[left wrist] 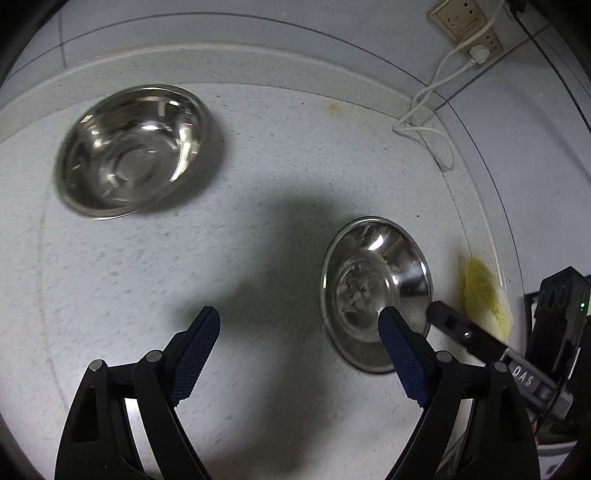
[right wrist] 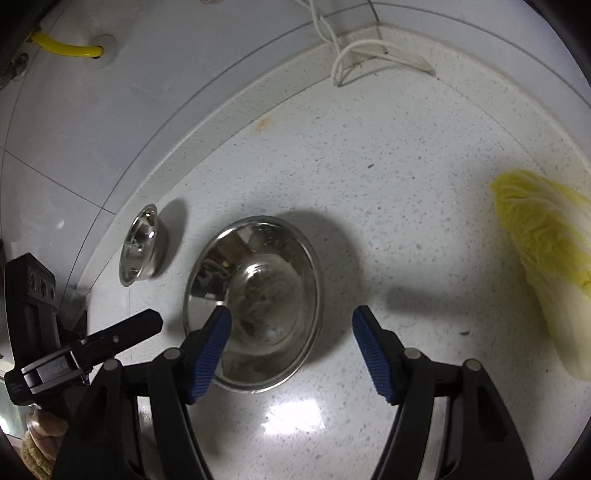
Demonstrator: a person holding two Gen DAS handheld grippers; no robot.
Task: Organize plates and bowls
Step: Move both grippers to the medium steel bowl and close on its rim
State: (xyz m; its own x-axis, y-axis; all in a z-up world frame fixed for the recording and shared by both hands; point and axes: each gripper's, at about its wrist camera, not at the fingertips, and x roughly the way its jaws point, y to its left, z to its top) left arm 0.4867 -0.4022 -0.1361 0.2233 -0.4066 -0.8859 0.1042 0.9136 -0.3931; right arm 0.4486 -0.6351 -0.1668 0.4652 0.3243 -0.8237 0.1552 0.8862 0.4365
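Resting upright on the speckled white bench [right wrist: 369, 177]: two steel bowls, both empty. Near bowl [right wrist: 255, 306] sits mid-bench, directly ahead of the right gripper [right wrist: 291, 325]; in the left wrist view the same bowl [left wrist: 375, 291] lies to the right. Far bowl [left wrist: 133, 151] stands well apart, close to the raised back edge; in the right wrist view it [right wrist: 140, 245] appears small, left of the near bowl, not touching it.

Right gripper: jaws spread wide, nothing between the pads; its left finger overlaps the near bowl's rim in the picture, contact cannot be told.

Left gripper [left wrist: 299, 325]: jaws spread wide, empty, over bare bench between the two bowls; its right finger overlaps the near bowl's rim in view.

Cabbage [right wrist: 546, 258]: pale yellow, lying on the bench right of the near bowl, apart from it.

White cable [left wrist: 432, 110]: looped at the back of the bench, running up to a wall socket [left wrist: 465, 26].

Yellow hose [right wrist: 66, 48]: entering a hole in the tiled wall, upper left.
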